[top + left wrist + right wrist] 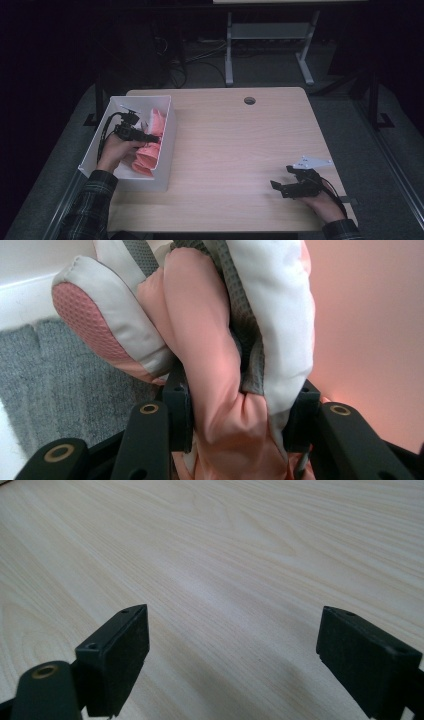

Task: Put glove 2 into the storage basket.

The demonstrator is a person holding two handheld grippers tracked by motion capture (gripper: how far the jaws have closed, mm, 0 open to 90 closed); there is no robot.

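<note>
At the left of the high view, a pink mitten (148,152) is gripped inside the white bin (170,135) by the left gripper (146,136). In the left gripper view the mitten (220,360) is seen clenched between the jaws, its long axis running up the frame, away from them. At lower right the right gripper (278,188) is kept spread over bare table (225,555), well apart.

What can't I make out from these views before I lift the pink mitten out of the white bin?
- Bin floor, high view: hidden by the near wall and the left hand.
- Pink mitten, left gripper view: cuff cut off by the bottom edge between the left claw jaws.
- How many mittens in the bin, high view: too small and overlapping.
- Right claw, right gripper view: open over the bare table.
</note>
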